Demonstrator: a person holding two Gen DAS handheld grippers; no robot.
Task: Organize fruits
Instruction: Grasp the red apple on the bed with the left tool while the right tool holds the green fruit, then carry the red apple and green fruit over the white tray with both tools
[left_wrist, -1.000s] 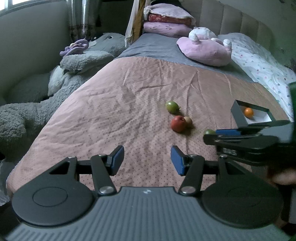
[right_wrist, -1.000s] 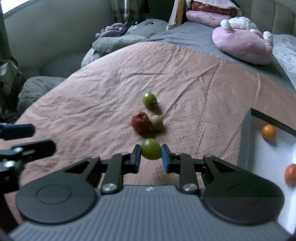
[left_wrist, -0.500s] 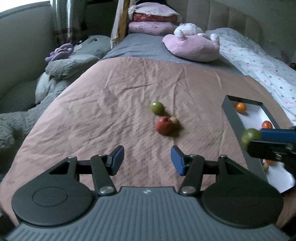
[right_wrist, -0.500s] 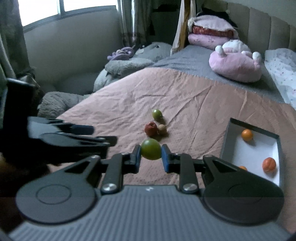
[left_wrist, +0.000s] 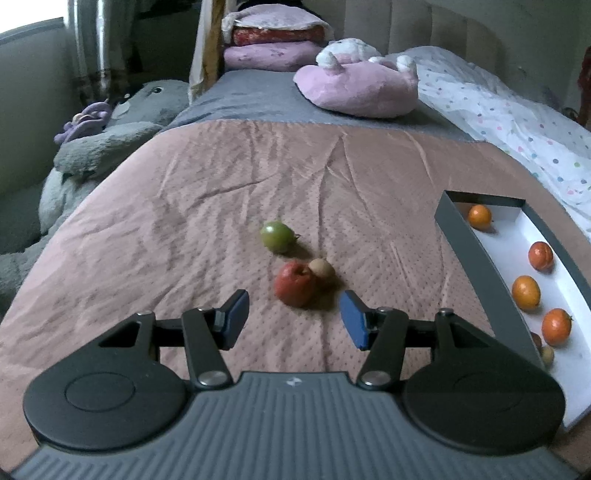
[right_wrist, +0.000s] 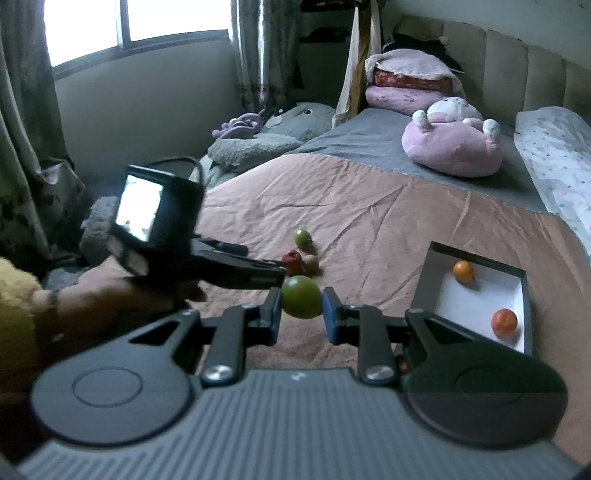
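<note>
A round green fruit (right_wrist: 301, 302) is pinched between the blue pads of the right gripper (right_wrist: 301, 306), raised above the pink bedspread (left_wrist: 229, 206) and not touching it. To its right sits a dark-walled box (right_wrist: 428, 280) with a white floor; the right wrist view shows 2 orange fruits (right_wrist: 463, 271) in it, while the left wrist view shows 4 orange fruits plus 2 small ones partly hidden at the near wall, too obscured to identify. On the bedspread, left of the box (left_wrist: 465, 251), 3 fruits remain: a green tomato-like fruit (left_wrist: 276, 236) lying apart, and nearer the camera a red apple (left_wrist: 295, 283) touching a small tan fruit (left_wrist: 321, 267). The left gripper (left_wrist: 293, 320) hangs just before the apple, jaws spread with nothing between the pads. In the right wrist view the left gripper (right_wrist: 273, 273) appears from the side, gripped by a hand (right_wrist: 122, 291), with a small lit screen (right_wrist: 138, 212) on top. Further back lie a pink plush toy (left_wrist: 360, 88), stacked pillows (left_wrist: 273, 40), a grey plush (left_wrist: 107, 147) at the bed's left edge and a dotted white duvet (left_wrist: 517, 125).
</note>
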